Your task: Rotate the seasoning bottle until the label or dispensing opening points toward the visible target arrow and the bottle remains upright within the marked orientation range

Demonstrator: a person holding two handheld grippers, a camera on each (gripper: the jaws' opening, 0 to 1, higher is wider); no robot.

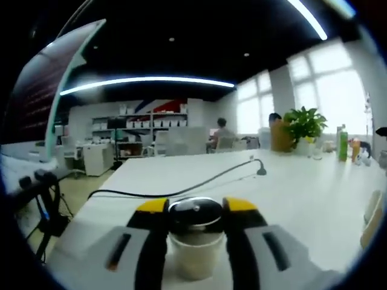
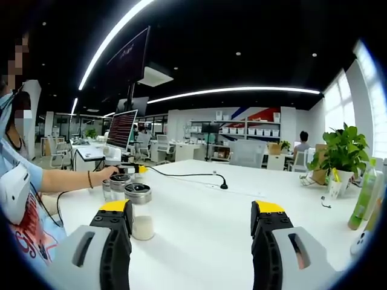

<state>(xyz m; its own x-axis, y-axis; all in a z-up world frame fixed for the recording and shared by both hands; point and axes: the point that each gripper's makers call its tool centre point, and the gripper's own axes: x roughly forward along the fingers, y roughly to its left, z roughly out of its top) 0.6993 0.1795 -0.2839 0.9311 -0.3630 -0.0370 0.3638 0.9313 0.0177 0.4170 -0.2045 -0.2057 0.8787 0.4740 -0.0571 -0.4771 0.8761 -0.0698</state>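
Clamped between the yellow-tipped jaws of the left hand-held gripper (image 1: pixel 195 212), in the left gripper view, a seasoning bottle (image 1: pixel 195 241) is held upright on the white worktop (image 1: pixel 302 199); its dark shiny cap and pale contents are seen, but no label or writing can be read on it. Behind it a black cable (image 1: pixel 181 190) is laid across the worktop.

In the right gripper view the right hand-held gripper (image 2: pixel 193 217) is spread wide with nothing between its jaws. At the left, beside its left jaw, the same bottle (image 2: pixel 139 211) is seen standing, with further jars (image 2: pixel 116 184) behind it and a person's hand (image 2: pixel 109 173) near them. Lines of red text are shown on a monitor (image 2: pixel 122 128), too small to read. A potted plant (image 2: pixel 341 151) and a green bottle (image 2: pixel 363 199) are seen at the right.
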